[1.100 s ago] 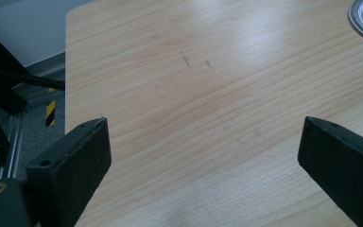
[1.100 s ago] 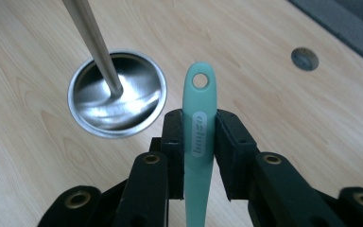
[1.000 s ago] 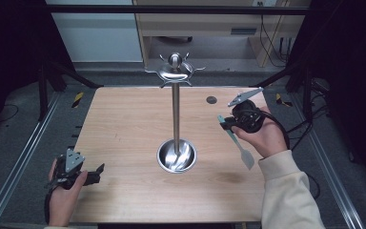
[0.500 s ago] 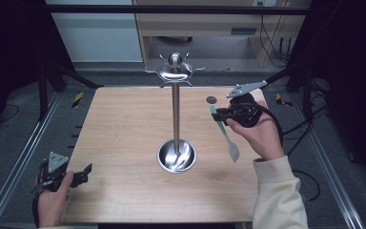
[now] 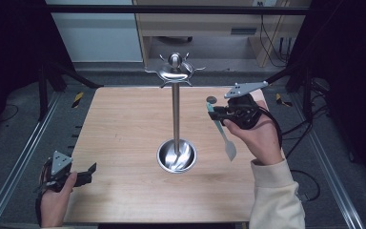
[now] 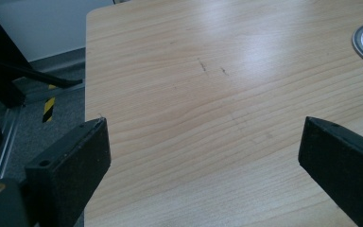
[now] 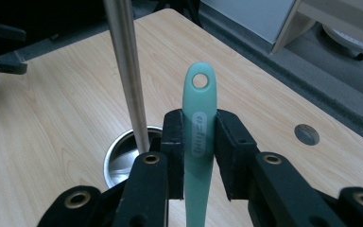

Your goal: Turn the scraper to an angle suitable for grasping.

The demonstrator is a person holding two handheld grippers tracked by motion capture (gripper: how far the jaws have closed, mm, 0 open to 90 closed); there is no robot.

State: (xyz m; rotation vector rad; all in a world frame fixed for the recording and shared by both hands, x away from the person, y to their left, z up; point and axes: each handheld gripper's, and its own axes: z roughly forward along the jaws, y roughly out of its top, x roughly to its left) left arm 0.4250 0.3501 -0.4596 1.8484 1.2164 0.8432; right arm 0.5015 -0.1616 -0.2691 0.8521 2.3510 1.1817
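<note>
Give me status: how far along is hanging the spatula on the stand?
Done: the right gripper is shut on the teal spatula, which is off the table, blade hanging down. In hand: the handle's hole points up, beside the stand's pole. Left: hooking that hole on a prong of the hook crown, by my reading. The left gripper is open, idle.

Left hand [image 5: 52, 202] sits low at the table's near left corner, its left gripper [image 5: 88, 172] pointing in over the wood, jaws spread wide with bare surface between them. Right hand [image 5: 255, 136] is raised above the table's right edge, forearm in a cream sleeve [image 5: 276, 198] coming from the near side. The right gripper [image 5: 214, 112] faces left, jaws pinched tight on a thin handle.
</note>
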